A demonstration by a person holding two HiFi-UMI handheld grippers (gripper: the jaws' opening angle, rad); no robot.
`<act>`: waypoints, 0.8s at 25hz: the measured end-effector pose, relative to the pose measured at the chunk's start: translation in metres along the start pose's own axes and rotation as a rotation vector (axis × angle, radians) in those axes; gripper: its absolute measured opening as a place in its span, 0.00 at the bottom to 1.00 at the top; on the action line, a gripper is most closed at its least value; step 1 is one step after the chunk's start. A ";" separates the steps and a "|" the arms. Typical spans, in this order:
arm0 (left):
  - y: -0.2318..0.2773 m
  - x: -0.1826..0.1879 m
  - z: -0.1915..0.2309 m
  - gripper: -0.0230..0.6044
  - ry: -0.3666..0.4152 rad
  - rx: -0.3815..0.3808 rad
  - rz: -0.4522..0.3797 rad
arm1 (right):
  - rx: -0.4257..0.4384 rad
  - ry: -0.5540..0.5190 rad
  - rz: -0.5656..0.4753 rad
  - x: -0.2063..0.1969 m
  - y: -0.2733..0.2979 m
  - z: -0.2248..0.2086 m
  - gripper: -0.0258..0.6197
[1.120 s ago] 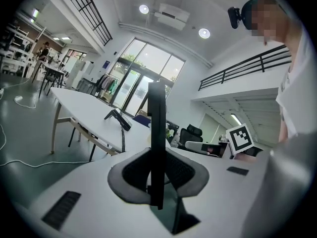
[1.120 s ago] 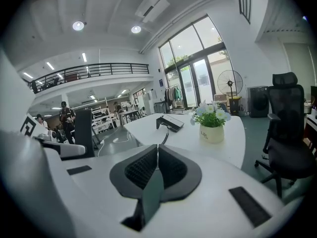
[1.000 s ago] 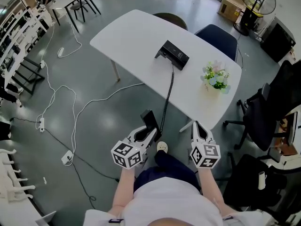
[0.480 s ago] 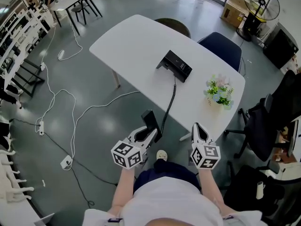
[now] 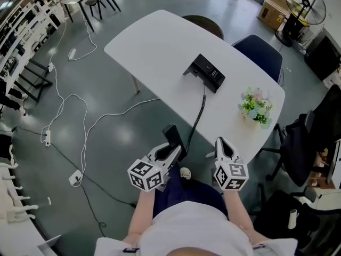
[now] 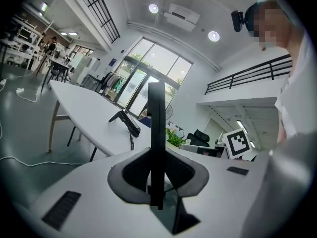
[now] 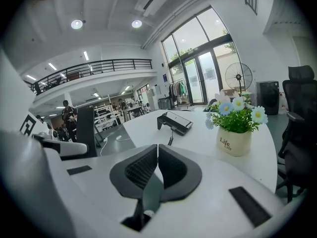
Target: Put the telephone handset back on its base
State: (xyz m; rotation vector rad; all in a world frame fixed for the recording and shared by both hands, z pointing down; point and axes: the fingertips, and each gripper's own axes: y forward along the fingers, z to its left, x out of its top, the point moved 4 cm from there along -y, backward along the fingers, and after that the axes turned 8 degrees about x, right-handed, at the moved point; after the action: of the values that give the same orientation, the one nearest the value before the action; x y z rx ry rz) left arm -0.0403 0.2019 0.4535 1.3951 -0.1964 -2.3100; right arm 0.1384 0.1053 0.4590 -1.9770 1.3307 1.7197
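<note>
A: The left hand-held gripper (image 5: 171, 152) clamps the handset (image 5: 172, 137) upright, short of the bench (image 5: 154, 41); the right hand-held gripper (image 5: 222, 142) is closed, empty.
B: A tug on the coiled cord (image 5: 196, 122) could drag the base (image 5: 209, 72).

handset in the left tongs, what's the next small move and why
Probably carry the handset forward over the table toward the base: the left tongs grip it upright near the person, while the base sits far off mid-table with its cradle empty.

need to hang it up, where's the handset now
In the head view the handset is clamped in the left gripper, just off the table's near edge, its coiled cord running to the base.
</note>
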 end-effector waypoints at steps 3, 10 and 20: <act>0.011 0.005 0.006 0.17 0.001 -0.010 0.005 | 0.007 -0.004 0.007 0.003 0.013 0.000 0.09; 0.053 0.041 0.030 0.17 0.024 -0.060 0.019 | -0.036 0.018 -0.009 0.025 0.051 -0.016 0.09; 0.110 0.094 0.067 0.17 0.043 -0.139 0.102 | -0.116 0.087 -0.015 0.064 0.114 -0.033 0.09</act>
State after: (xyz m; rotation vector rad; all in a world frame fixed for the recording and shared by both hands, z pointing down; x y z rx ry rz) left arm -0.1047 0.0558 0.4468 1.3334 -0.0891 -2.1653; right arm 0.0731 -0.0126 0.4578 -2.1418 1.2652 1.7602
